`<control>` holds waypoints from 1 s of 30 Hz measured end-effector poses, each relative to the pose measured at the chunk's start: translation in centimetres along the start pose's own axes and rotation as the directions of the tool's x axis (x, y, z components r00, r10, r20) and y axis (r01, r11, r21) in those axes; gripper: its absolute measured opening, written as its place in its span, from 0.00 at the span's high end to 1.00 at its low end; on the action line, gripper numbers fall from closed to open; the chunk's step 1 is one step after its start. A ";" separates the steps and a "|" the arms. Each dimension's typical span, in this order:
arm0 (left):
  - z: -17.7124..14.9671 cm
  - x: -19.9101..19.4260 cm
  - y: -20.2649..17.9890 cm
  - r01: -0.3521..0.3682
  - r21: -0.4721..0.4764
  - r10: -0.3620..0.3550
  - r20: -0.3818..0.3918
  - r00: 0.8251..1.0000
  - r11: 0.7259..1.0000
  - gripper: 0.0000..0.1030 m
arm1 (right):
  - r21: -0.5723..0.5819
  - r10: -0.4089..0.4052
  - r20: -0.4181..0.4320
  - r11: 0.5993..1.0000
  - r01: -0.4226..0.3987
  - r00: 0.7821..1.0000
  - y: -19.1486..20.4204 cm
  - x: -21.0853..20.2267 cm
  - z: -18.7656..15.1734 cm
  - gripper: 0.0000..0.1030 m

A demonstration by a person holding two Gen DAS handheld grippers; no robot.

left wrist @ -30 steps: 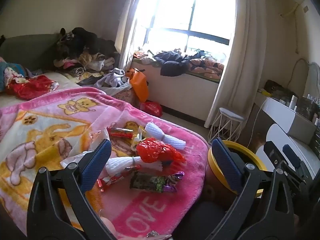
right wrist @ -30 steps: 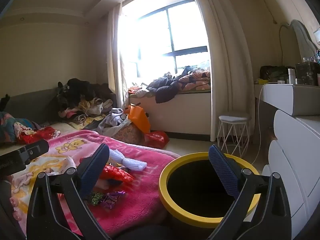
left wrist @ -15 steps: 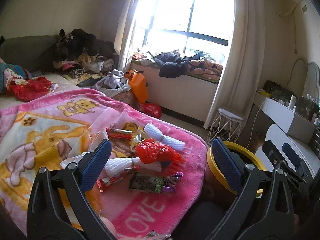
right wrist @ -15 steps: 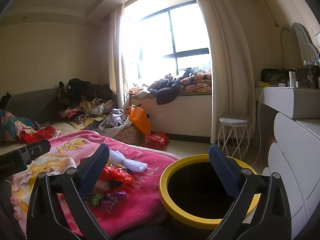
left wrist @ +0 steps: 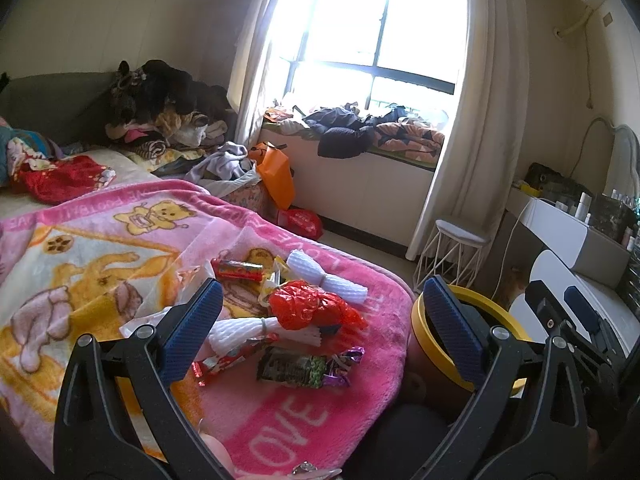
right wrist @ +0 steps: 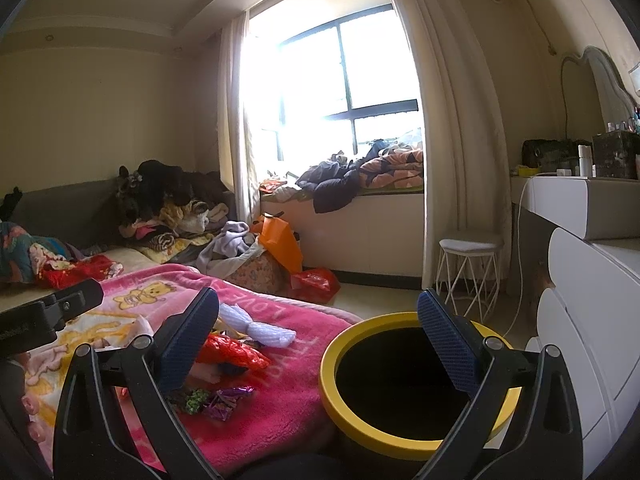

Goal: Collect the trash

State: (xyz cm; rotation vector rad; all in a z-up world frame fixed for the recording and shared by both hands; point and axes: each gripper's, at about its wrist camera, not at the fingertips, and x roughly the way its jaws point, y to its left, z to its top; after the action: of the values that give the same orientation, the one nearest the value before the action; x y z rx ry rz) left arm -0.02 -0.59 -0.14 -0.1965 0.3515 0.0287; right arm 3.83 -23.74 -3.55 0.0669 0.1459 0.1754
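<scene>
On the bed's pink blanket [left wrist: 328, 412] lies the trash: red plastic bag [left wrist: 312, 306], 2 white foam nets [left wrist: 328, 278], red snack wrapper [left wrist: 237, 269], dark green wrapper [left wrist: 296, 368]. Left gripper [left wrist: 320, 336] hovers above the pile, jaws released wide, holding nothing, touching nothing. Right gripper [right wrist: 318, 344] jaws also spread wide and empty, over the yellow-rimmed bin [right wrist: 360, 424] standing just beside the bed edge

The yellow-rimmed bin [right wrist: 404, 436] gapes unobstructed at 6 o'clock; wrappers [left wrist: 308, 368] crowd the blanket [left wrist: 320, 424] toward 9.
</scene>
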 end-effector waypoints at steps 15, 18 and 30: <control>-0.1 -0.1 0.0 0.000 0.000 0.000 0.002 1.000 1.000 0.10 | -0.004 0.000 0.009 1.000 0.000 1.000 0.3 -0.3 0.0 0.06; -0.1 -0.1 0.1 0.003 0.001 -0.003 0.006 1.000 1.000 0.10 | -0.003 -0.002 0.006 1.000 0.002 1.000 0.3 -0.3 -0.2 0.06; 1.7 -0.6 -0.3 0.010 -0.006 -0.010 0.020 1.000 1.000 0.10 | -0.028 0.044 -0.019 0.999 -0.044 0.999 0.9 0.0 -0.2 0.06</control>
State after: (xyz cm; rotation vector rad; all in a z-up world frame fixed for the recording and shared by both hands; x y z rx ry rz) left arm 0.01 -0.54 1.71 -0.2040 0.3302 0.0223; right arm 3.60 -22.88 -3.68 0.0404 0.1607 0.2219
